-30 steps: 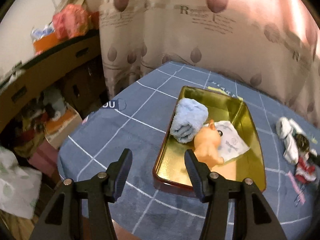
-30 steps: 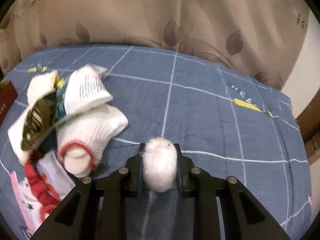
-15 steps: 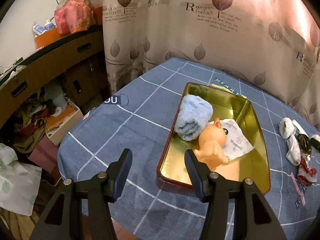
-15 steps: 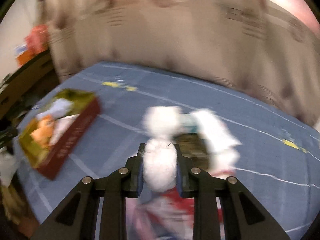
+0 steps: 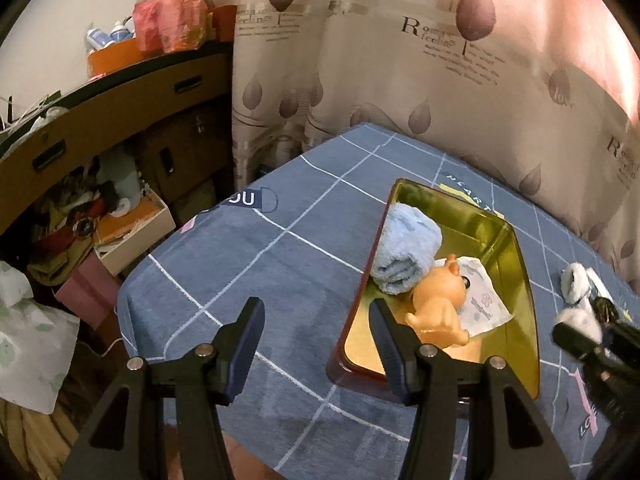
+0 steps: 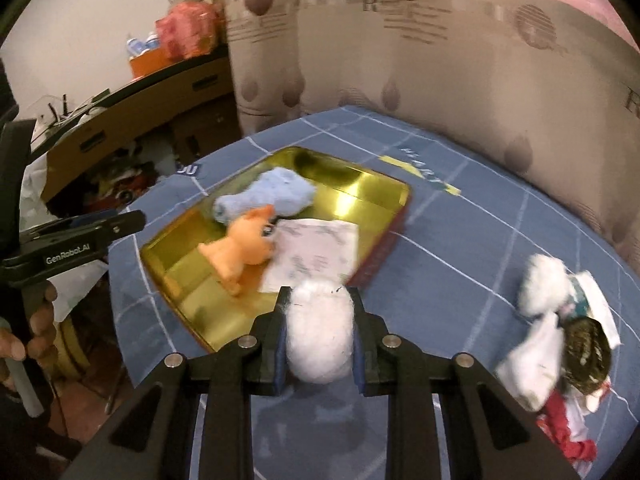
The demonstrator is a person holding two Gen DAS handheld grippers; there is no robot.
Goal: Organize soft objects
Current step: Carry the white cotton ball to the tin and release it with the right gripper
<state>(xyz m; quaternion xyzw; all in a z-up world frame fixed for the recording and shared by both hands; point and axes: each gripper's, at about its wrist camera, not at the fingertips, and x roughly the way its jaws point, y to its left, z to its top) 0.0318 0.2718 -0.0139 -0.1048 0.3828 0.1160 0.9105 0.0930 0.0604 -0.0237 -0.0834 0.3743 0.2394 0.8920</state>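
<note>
The right claw [image 6: 319,332] is clamped on a white fluffy ball [image 6: 320,330], which fills the gap between both pads and bulges above and below them. In the right wrist view the ball hangs over the blue checked table [image 6: 460,248], just off the near corner of the gold tray [image 6: 168,276]. The left claw [image 5: 316,342] stands wide apart and holds nothing; its right finger overlaps the tray's near-left rim in the left wrist view, but whether it touches the rim cannot be told.

Inside the gold tray, a rolled blue towel [image 5: 406,258] lies against the far-left wall, an orange toy animal [image 5: 438,308] sits just in front of the towel, and a white printed packet [image 5: 480,298] lies partly under the toy, toward the tray's right wall. The near part of the tray floor and its far corner are bare.

To the right of the tray, well apart from it, a heap of white socks and scraps [image 6: 560,332] rests on the table, with a red piece at its near end. Bare cloth lies between the heap and the tray's right wall. A leaf-printed curtain [image 5: 440,80] hangs close behind the table's far edge. Left of the tray the table is open up to its edge, beyond which a cluttered wooden cabinet [image 5: 100,128] stands lower down. A hand [image 6: 32,332] grips the left tool's handle at the left border of the right wrist view.
</note>
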